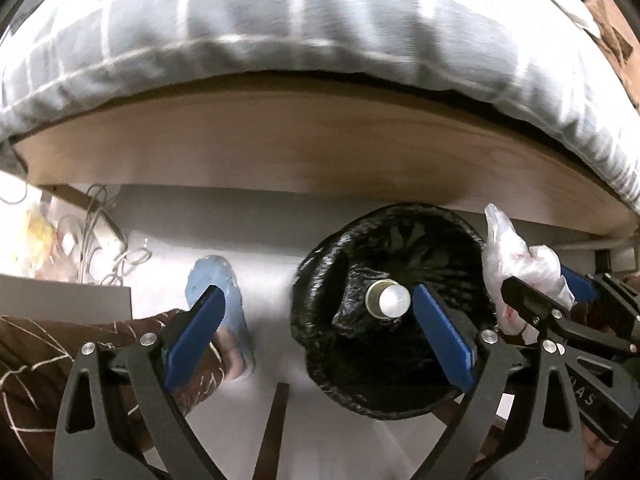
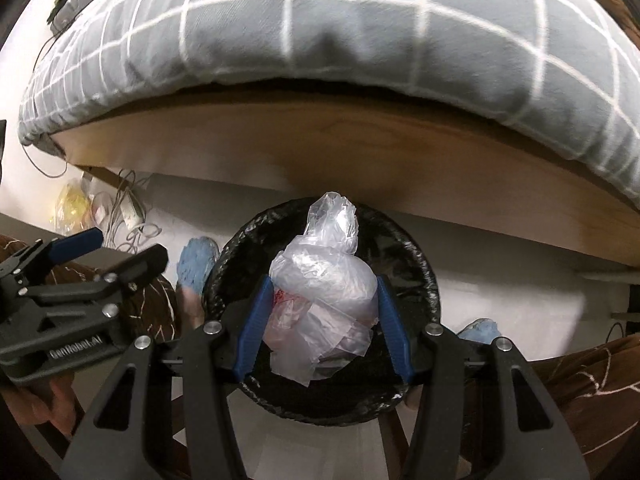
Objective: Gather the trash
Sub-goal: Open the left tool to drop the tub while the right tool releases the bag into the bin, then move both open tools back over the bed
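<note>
Left wrist view: the left gripper (image 1: 316, 320) hangs over the floor with its jaws spread wide and nothing between the pads. The bin (image 1: 394, 308), lined in black, sits under the right jaw, partly outside the gap. A metal-capped can (image 1: 390, 300) lies inside it, just beside that jaw's tip. Farther right, the right gripper (image 1: 548, 292) pinches a crumpled clear bag (image 1: 520, 264), which from here looks to sit at the bin's rim rather than over its middle. A blue slipper (image 1: 218, 292) shows behind the left jaw.

Right wrist view: the right gripper (image 2: 320, 320) has its jaws half closed, pressing the bag (image 2: 324, 280) from both sides, straight above the bin (image 2: 416, 272). The left gripper (image 2: 100, 256) stands off to the left of the jaws, near the rim.

Risks, as I judge them: the bag is light and bulges beyond the jaws, so a release off-centre could leave it caught on the rim or falling to the floor; it may also cling to a pad.

Only the left view shows the can in the bin; only the right view shows the bag centred over the opening
</note>
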`<action>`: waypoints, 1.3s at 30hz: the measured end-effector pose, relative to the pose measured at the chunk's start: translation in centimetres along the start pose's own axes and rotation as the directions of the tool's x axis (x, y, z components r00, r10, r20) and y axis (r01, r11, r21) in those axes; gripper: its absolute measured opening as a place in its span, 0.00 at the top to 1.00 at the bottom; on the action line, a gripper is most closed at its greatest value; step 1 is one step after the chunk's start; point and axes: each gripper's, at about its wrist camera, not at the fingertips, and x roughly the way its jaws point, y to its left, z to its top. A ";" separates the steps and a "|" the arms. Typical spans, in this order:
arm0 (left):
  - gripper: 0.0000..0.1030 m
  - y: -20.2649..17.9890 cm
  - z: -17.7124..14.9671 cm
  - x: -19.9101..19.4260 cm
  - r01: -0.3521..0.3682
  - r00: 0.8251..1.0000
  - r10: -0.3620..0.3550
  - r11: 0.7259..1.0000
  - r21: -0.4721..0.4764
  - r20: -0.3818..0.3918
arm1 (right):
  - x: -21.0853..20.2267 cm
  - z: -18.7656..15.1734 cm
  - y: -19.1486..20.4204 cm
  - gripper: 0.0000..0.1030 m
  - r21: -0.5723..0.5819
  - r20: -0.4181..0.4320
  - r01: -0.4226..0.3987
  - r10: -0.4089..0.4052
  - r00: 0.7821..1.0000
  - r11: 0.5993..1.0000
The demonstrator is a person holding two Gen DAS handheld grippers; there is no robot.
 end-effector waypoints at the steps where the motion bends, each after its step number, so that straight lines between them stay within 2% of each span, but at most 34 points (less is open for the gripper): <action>1: 0.09 0.3 -0.1 0.0 0.000 1.000 0.000 1.000 -0.009 -0.001 | 0.2 0.0 0.3 0.51 -0.006 -0.005 0.000 0.000 1.000 1.000; 8: 0.09 1.6 -0.1 0.5 -0.001 1.000 0.001 1.000 -0.030 -0.016 | 0.9 -0.1 0.9 0.48 -0.031 -0.030 0.019 -0.020 0.999 0.999; 10: 0.09 1.7 -0.1 0.5 -0.001 1.000 0.001 1.000 -0.029 -0.011 | 1.1 -0.1 0.8 0.39 -0.030 -0.035 0.019 -0.021 0.999 0.999; 12: 0.09 1.6 0.0 0.4 -0.003 1.000 0.003 1.000 -0.031 -0.008 | 1.1 -0.1 0.8 0.25 -0.029 -0.027 0.027 -0.028 0.999 0.999; 17: 0.10 1.5 0.3 0.0 -0.023 1.000 0.024 0.999 -0.025 0.006 | 1.0 0.1 0.9 0.12 -0.024 0.003 0.052 -0.052 0.999 0.998; 21: 0.10 1.5 0.5 -0.6 -0.032 0.999 0.033 0.999 -0.025 0.024 | 0.5 0.1 0.5 0.07 -0.019 0.028 0.070 -0.069 0.997 0.997; 26: 0.10 1.2 0.8 -1.4 -0.021 0.998 0.022 1.000 -0.017 0.063 | -0.7 0.2 -0.2 0.07 -0.006 0.068 0.084 -0.083 0.994 0.996; 30: 0.10 0.5 1.0 -2.6 -0.016 0.995 0.016 1.000 0.000 0.101 | -2.4 0.3 -0.6 0.07 0.010 0.130 0.102 -0.102 0.986 0.995; 39: 0.09 -0.9 1.2 -6.0 -0.008 0.983 -0.002 0.999 0.054 0.185 | -6.6 0.0 -1.6 0.07 0.031 0.248 0.146 -0.149 0.957 0.989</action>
